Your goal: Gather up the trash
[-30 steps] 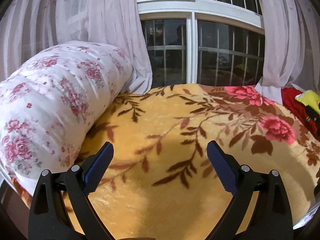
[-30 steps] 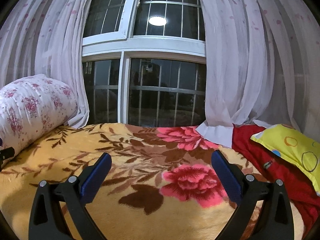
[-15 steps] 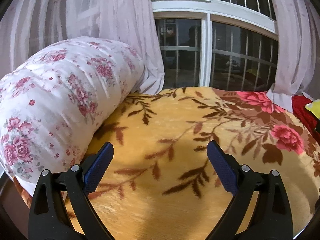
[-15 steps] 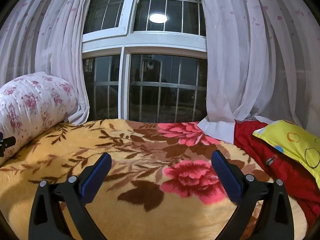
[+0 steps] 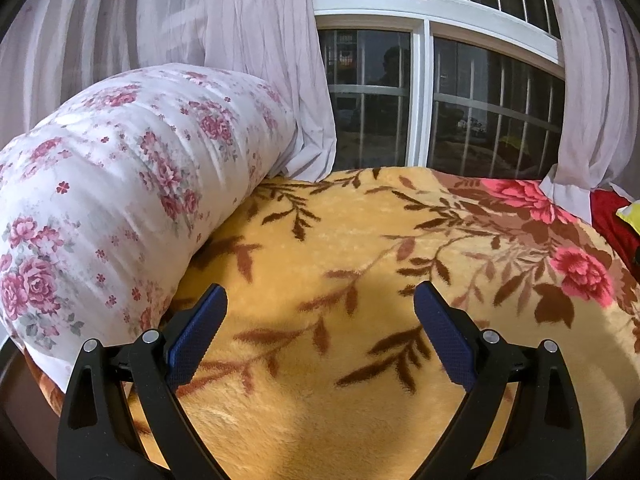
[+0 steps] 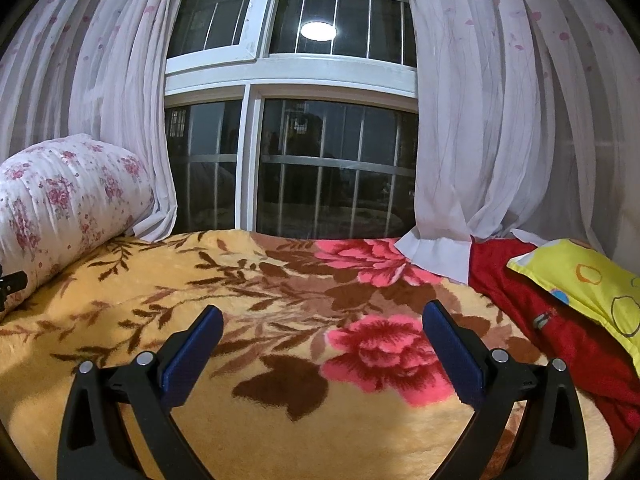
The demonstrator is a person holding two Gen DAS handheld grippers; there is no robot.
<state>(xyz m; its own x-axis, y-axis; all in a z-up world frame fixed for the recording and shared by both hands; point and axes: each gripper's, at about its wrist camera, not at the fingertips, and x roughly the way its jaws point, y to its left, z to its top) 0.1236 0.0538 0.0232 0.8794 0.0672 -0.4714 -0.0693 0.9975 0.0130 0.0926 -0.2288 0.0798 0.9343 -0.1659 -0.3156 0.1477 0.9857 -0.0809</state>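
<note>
No trash shows in either view. My left gripper (image 5: 320, 300) is open and empty above a yellow floral blanket (image 5: 340, 240) on a bed, close to a rolled white floral quilt (image 5: 120, 184) at its left. My right gripper (image 6: 322, 320) is open and empty above the same blanket (image 6: 280, 300), over a pink flower print. A tip of the left gripper shows at the left edge of the right wrist view (image 6: 12, 282).
A barred window (image 6: 320, 180) with sheer curtains (image 6: 500, 120) stands behind the bed. A red cloth (image 6: 560, 320) and a yellow pillow (image 6: 588, 280) lie at the right. The rolled quilt (image 6: 60, 200) lies at the left.
The left gripper has swung left, so the quilt fills more of its view. The right gripper has tilted slightly downward. Both stay open.
</note>
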